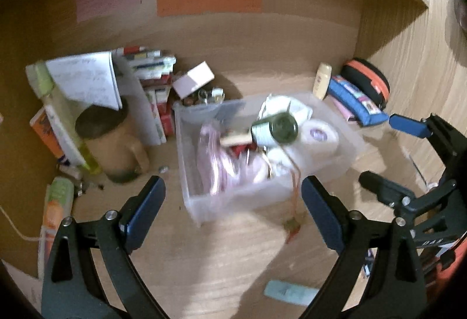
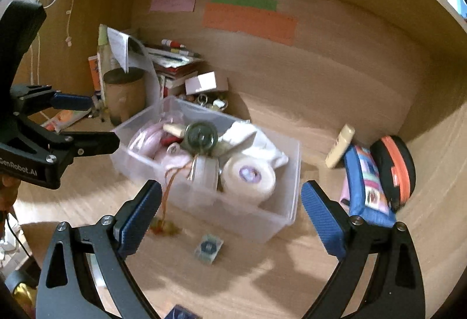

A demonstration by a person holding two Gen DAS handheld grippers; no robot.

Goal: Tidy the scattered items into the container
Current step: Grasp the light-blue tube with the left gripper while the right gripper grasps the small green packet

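Observation:
A clear plastic container (image 1: 192,196) (image 2: 280,217) stands on the wooden desk, filled with a white tape roll (image 1: 319,135) (image 2: 251,176), a dark-lidded jar (image 1: 277,128) (image 2: 201,138), pink items (image 1: 219,164) and white cloth. A string with a small red and green charm (image 1: 293,224) (image 2: 163,227) hangs over its front wall onto the desk. A small pale blue packet (image 1: 289,291) (image 2: 208,249) lies on the desk in front of the container. My left gripper (image 1: 233,214) (image 2: 84,120) is open and empty before the container. My right gripper (image 2: 232,220) (image 1: 391,150) is open and empty too.
A brown mug (image 1: 113,144) (image 2: 125,97), stacked books (image 1: 154,80), papers and tubes (image 1: 57,202) crowd the left. A small open box (image 1: 194,78) with trinkets sits behind the container. A cream bottle (image 2: 340,145), blue pouch (image 2: 366,185) and black-orange case (image 2: 394,170) lie right. Shelf walls enclose the desk.

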